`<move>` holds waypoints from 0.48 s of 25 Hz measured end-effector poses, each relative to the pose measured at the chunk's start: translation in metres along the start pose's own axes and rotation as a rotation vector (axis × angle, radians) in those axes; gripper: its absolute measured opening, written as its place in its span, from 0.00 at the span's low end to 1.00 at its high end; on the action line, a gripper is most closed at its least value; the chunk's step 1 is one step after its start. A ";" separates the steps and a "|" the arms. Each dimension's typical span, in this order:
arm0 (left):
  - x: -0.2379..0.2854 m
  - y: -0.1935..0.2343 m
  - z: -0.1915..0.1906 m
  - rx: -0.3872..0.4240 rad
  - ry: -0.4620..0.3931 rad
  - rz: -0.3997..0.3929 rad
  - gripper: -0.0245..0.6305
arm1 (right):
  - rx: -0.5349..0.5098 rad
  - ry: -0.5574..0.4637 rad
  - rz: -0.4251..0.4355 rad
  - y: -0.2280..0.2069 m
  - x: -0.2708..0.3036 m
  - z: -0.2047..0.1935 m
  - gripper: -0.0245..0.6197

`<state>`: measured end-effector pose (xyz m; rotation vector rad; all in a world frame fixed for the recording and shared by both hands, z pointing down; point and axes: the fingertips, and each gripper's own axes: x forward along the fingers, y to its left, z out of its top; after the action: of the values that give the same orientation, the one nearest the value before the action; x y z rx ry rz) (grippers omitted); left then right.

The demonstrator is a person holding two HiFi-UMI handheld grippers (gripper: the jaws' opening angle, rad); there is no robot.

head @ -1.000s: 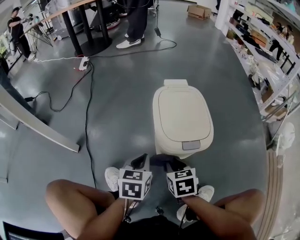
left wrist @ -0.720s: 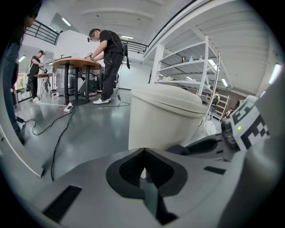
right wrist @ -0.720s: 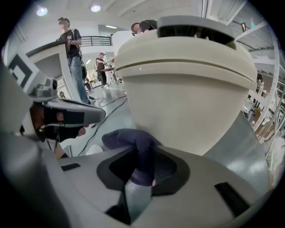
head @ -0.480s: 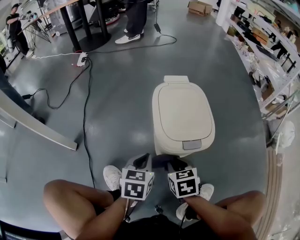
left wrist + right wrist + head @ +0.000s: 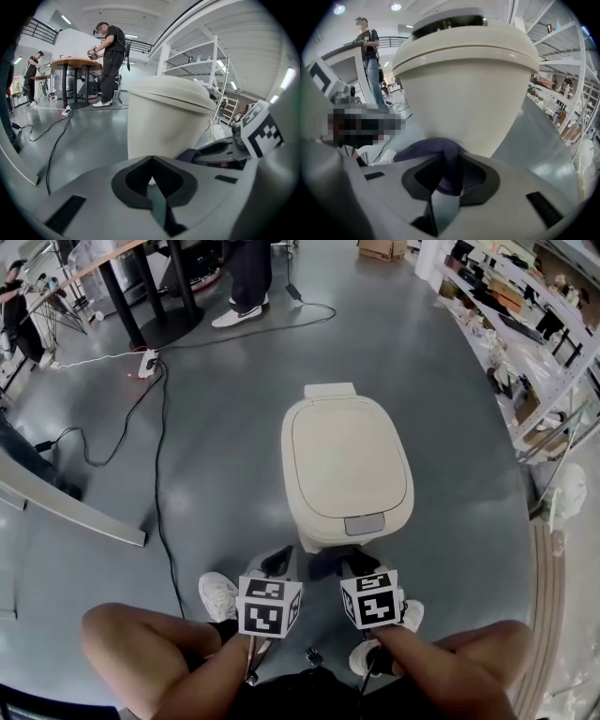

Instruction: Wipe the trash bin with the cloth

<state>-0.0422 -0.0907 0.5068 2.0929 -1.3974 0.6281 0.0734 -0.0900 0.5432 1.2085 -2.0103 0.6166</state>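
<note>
A cream trash bin (image 5: 347, 470) with its lid down stands on the grey floor just ahead of my knees. Both grippers are held low at the foot of its front wall. My right gripper (image 5: 349, 564) is shut on a dark purple cloth (image 5: 440, 154), which bunches out of the jaws against the bin (image 5: 468, 89). My left gripper (image 5: 278, 563) sits beside it, shut with nothing between its pads. In the left gripper view the bin (image 5: 164, 117) rises just past the closed jaws of the left gripper (image 5: 151, 176). At that view's right is the cloth (image 5: 190, 154).
A black cable (image 5: 159, 456) runs over the floor at the left to a power strip (image 5: 145, 362). Beyond it are a round table base (image 5: 164, 329) and a standing person's shoes (image 5: 239, 313). Shelving (image 5: 525, 334) lines the right side. A slanted beam (image 5: 75, 512) lies at the left.
The head view has swung slightly, so the bin sits a little further left and lower in the picture. Both grippers stay together at the bin's front base, the cloth still held.
</note>
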 end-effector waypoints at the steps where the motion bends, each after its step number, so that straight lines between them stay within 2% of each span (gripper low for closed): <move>1: 0.002 -0.002 -0.001 0.004 0.004 -0.003 0.04 | 0.006 0.001 -0.010 -0.005 0.000 -0.002 0.17; 12: 0.021 -0.018 -0.014 -0.001 0.039 -0.024 0.04 | 0.031 0.008 -0.074 -0.043 0.003 -0.017 0.17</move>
<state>-0.0192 -0.0900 0.5271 2.0825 -1.3491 0.6540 0.1165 -0.0987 0.5581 1.2900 -1.9467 0.6169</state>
